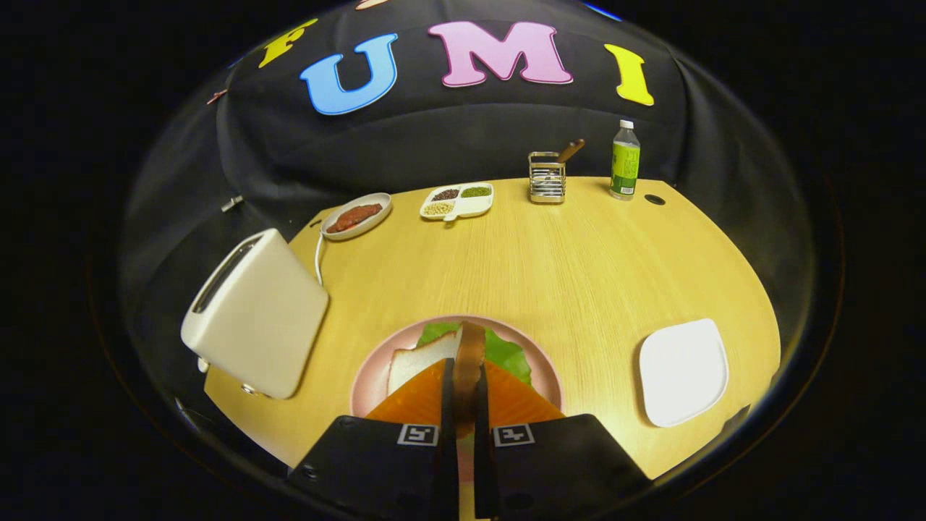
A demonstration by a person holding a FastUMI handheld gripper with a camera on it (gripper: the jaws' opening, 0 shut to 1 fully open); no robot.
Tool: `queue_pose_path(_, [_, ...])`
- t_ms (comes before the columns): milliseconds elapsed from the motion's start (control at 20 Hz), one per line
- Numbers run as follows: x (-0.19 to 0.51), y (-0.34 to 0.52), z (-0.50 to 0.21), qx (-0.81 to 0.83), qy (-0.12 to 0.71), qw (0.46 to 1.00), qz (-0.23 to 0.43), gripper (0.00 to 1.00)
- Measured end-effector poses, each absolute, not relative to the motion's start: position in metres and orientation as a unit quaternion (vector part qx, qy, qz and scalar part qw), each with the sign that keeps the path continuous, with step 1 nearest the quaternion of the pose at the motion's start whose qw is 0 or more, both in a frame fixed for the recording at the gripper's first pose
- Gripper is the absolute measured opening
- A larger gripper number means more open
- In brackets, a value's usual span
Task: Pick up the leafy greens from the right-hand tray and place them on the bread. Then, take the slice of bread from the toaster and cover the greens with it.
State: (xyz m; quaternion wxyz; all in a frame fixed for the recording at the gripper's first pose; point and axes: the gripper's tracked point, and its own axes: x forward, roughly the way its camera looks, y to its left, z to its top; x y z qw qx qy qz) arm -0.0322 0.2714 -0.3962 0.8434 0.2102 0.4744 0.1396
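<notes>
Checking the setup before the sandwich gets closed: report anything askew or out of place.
The toaster lies tipped on its side beside the pink plate rather than upright. The gripper has its jaws shut on a bread slice, held edge-up above the greens. The white tray looks bare.

The toaster is standing just left of the pink plate, blocking that side. Right of the plate, bare table is lying open up to the white tray. The gripper, fingers pinching a bread slice, is hanging over the plate.
</notes>
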Motion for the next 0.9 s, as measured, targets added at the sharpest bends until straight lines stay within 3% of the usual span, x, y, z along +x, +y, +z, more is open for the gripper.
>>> queue_pose_path(250, [-0.04,0.268,-0.423,0.12,0.48,0.855,0.156,0.17])
queue_pose_path(500, [-0.041,0.265,-0.427,0.039,0.46,0.871,0.169,0.31])
queue_pose_path(550, [-0.04,0.263,-0.429,0.029,0.458,0.872,0.171,0.41])
queue_pose_path(800, [-0.033,0.248,-0.43,-0.004,0.445,0.881,0.16,0.63])
queue_pose_path(850, [-0.032,0.245,-0.429,-0.005,0.442,0.883,0.159,0.76])
queue_pose_path(900, [-0.031,0.242,-0.428,0.0,0.439,0.885,0.157,0.81])
